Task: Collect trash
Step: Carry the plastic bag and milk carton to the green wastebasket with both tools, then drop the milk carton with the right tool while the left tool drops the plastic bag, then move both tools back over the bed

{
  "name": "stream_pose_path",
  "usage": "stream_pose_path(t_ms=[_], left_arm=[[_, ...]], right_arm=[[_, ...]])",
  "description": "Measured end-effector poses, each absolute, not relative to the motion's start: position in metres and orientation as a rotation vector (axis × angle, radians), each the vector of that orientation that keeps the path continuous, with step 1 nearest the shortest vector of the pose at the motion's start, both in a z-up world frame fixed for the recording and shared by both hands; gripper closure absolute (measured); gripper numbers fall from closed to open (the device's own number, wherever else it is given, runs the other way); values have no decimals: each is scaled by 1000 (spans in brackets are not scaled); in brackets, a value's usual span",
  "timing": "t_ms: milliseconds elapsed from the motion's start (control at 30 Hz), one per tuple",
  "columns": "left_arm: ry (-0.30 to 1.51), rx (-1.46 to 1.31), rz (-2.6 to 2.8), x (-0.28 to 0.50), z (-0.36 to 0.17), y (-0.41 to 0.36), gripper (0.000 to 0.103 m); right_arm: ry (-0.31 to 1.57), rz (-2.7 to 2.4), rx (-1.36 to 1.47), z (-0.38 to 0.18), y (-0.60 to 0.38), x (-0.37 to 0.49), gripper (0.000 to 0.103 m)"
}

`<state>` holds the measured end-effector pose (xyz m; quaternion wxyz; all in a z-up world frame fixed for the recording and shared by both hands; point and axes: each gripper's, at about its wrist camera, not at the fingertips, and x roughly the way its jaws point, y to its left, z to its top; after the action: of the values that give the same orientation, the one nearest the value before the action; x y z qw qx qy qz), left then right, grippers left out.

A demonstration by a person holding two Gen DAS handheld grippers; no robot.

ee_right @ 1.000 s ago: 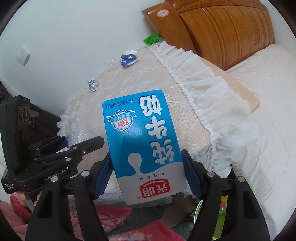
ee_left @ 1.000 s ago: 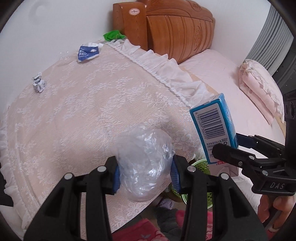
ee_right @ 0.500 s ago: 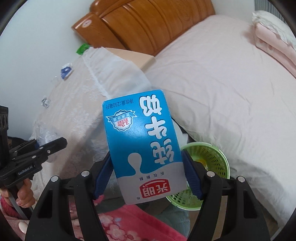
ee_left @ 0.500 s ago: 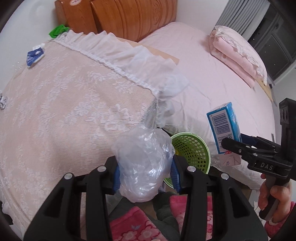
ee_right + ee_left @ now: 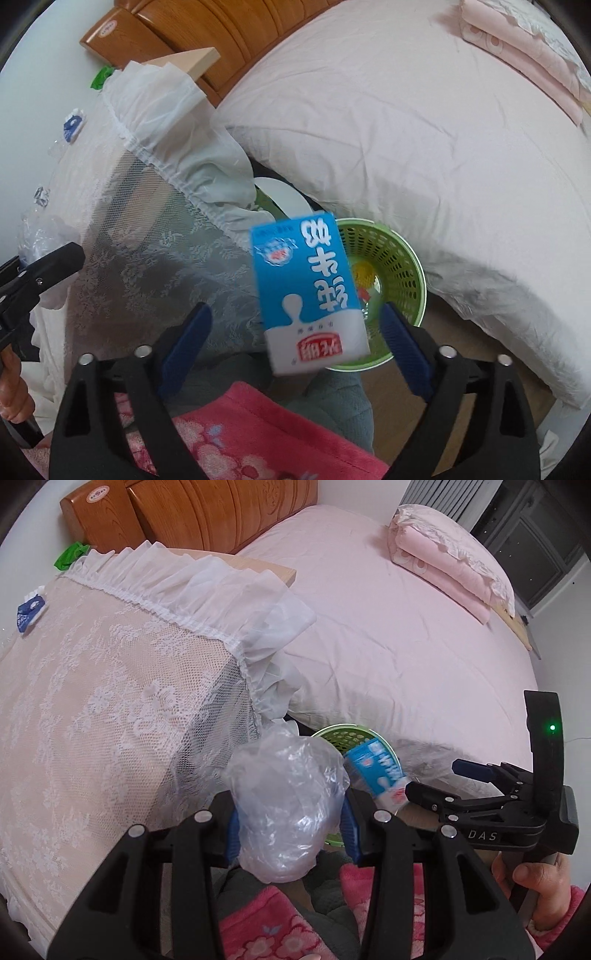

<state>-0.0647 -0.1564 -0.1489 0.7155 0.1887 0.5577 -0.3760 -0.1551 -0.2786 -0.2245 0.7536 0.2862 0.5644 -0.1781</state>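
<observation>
My right gripper (image 5: 295,334) is opening, its blue pads (image 5: 186,341) wide apart. The blue and white milk carton (image 5: 308,291) falls free between them, touching neither, above the green mesh basket (image 5: 399,266) on the floor. My left gripper (image 5: 291,825) is shut on a crumpled clear plastic bag (image 5: 286,808), held beside the table's corner. From the left wrist view the milk carton (image 5: 376,771) appears blurred over the green basket (image 5: 341,734), with the right gripper (image 5: 430,781) just to its right.
The lace-covered table (image 5: 96,709) carries a blue wrapper (image 5: 29,611), a green scrap (image 5: 70,555) and a small crumpled wrapper (image 5: 40,194). A pink bed (image 5: 406,635) with folded bedding (image 5: 450,557) and a wooden headboard (image 5: 207,513) lies right. The person's pink-clad legs (image 5: 240,439) fill the foreground.
Both grippers swung from over the table to the gap beside the bed, above the basket. The right jaws spread and let go of the milk carton, which now drops toward the basket.
</observation>
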Motion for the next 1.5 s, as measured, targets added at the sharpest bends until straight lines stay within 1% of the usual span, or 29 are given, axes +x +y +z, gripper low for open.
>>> stream_pose_path(t_ms=[433,600,633,700,800,933,1033,1133,1167,1200,1233,1267,1300,1500], left_arm=[[1255,435,-848,-81,-155,-166,61],[1264,499,-878,-93,-168,-185,61],[1269,517,-885,-96,-174,-192,61],[1315,550,-919,-102,-194,-209,61],[1400,609,-963,-112,-237,-237,61],[1448,719,-927,-132,-294,-261,61],[1494,729,-930,-143,-315,-265,59],[1485,736,-934,-151,-318,-266,49],[1477,739,-936,-153,-317,-267,42],[1467,739,-938,-153,-315,-268,32],[1455,735,-937,-153,-312,-268,26],[1440,726,-933,-153,-308,-268,16],[1424,708,-933,-152,-302,-269,11],[1324,622,-897,-136,-260,-261,10]], right_arm=[[1230,-435,669,-232,-297,-176,5],[1219,-485,672,-230,-305,-186,5],[1217,-505,670,-229,-308,-189,2],[1214,-531,668,-228,-313,-196,3],[1221,-560,674,-230,-323,-209,2],[1253,-602,680,-237,-334,-228,2],[1270,-629,695,-242,-341,-245,2],[1283,-648,712,-247,-345,-257,2],[1284,-650,715,-248,-346,-259,2],[1285,-652,719,-249,-347,-262,2],[1284,-654,723,-250,-348,-264,2],[1281,-654,723,-250,-349,-265,2],[1278,-654,722,-249,-349,-266,2],[1250,-647,718,-246,-349,-263,3]])
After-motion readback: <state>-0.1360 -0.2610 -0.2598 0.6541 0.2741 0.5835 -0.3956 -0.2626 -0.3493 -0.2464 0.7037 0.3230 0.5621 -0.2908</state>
